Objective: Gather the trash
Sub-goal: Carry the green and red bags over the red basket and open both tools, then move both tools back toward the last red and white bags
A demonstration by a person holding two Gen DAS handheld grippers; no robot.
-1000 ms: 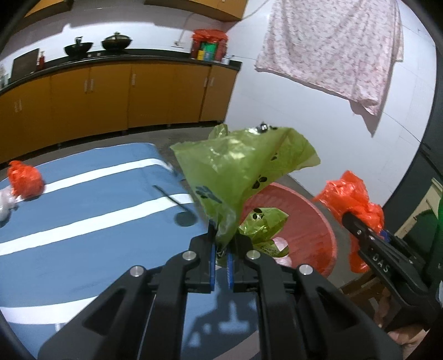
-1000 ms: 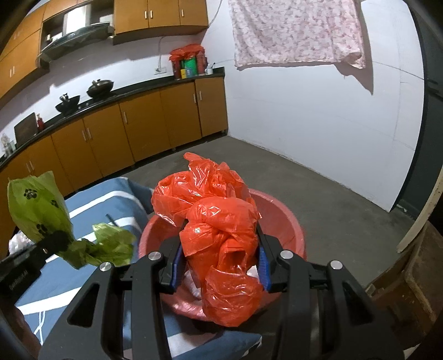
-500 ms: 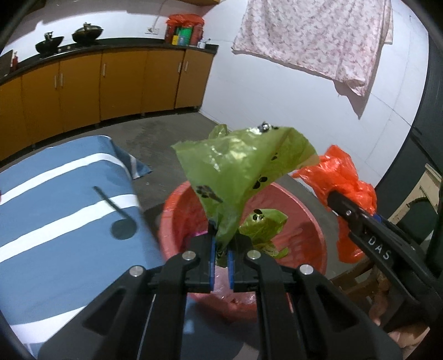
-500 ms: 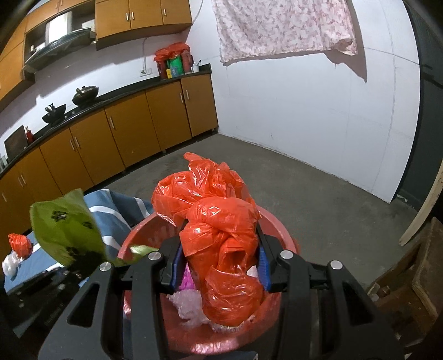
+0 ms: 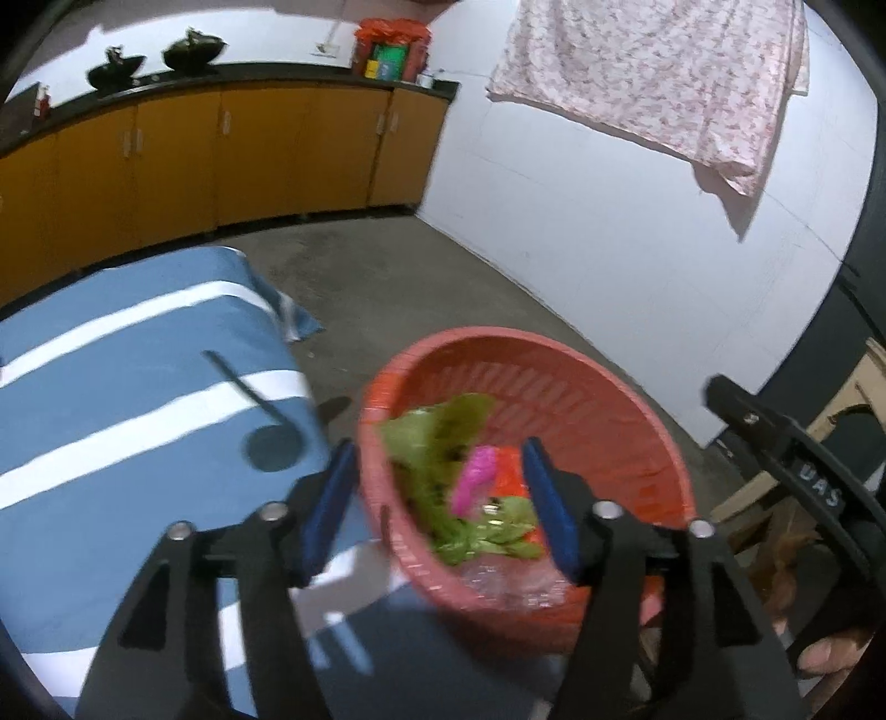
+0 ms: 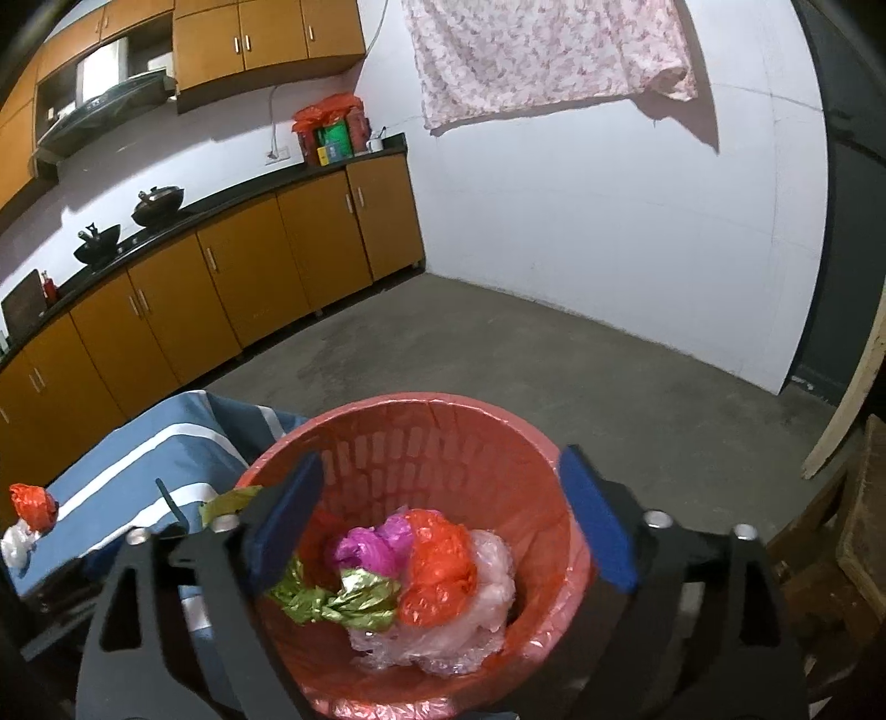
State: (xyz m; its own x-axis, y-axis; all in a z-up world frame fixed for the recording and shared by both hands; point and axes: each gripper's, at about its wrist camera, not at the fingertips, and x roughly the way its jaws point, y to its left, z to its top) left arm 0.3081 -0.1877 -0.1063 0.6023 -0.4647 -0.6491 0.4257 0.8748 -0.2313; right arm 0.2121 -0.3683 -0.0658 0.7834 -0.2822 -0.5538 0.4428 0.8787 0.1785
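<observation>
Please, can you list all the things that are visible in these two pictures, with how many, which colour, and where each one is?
basket: 1, red, on the floor beside the blue cloth
green bags: at least 1, green, crumpled in the basket
orange bag: 1, orange, in the basket
pink bag: 1, pink, in the basket
clear plastic: 1 heap, whitish, at the basket bottom
striped cloth: 1, blue with white stripes, left of the basket
orange bag on cloth: 1, orange, far left on the cloth
cabinets: 1 row, brown, along the wall
pots: 2, black, on the counter
hanging cloth: 1, pink pattern, on the white wall
left claw: open, above the basket
right claw: open, above the basket
</observation>
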